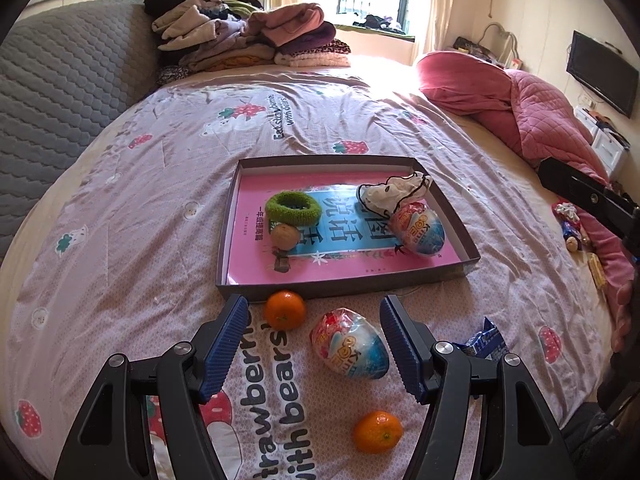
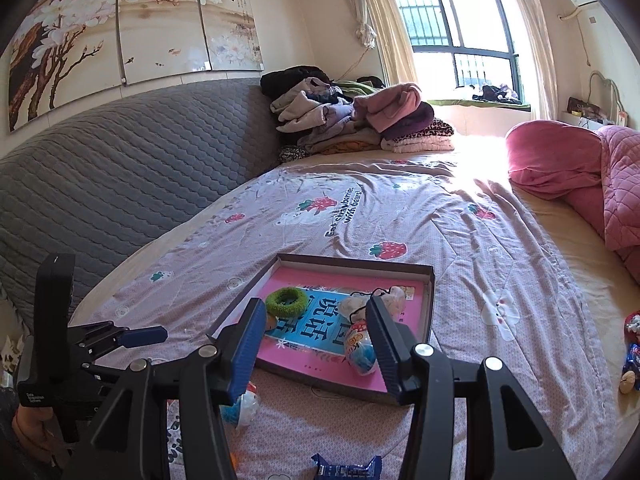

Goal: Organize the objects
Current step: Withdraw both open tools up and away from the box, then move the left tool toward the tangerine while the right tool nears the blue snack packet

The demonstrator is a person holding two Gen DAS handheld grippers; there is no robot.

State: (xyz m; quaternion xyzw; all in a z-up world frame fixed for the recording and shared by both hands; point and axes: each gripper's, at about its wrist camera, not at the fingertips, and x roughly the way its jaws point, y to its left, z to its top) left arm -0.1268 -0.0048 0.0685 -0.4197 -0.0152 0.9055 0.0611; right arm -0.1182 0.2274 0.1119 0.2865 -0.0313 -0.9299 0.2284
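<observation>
A shallow grey box (image 1: 456, 210) (image 2: 431, 292) with a pink book as its floor lies on the bed. In it are a green hair tie (image 1: 293, 208) (image 2: 287, 301), a walnut (image 1: 285, 235), a white pouch (image 1: 396, 193) and a wrapped toy egg (image 1: 418, 226) (image 2: 360, 352). In front of the box lie a second toy egg (image 1: 350, 343), two tangerines (image 1: 285, 309) (image 1: 377, 431) and a blue snack packet (image 1: 486, 344) (image 2: 346, 468). My left gripper (image 1: 314, 312) is open and empty, low over the second egg. My right gripper (image 2: 316, 314) is open and empty, above the box's near edge.
A pile of folded clothes (image 1: 244, 36) sits at the bed's far end. A pink quilt (image 1: 532, 116) lies on the right, with small toys and snacks (image 1: 570, 226) near the right edge. A grey padded headboard (image 2: 120, 168) runs along the left.
</observation>
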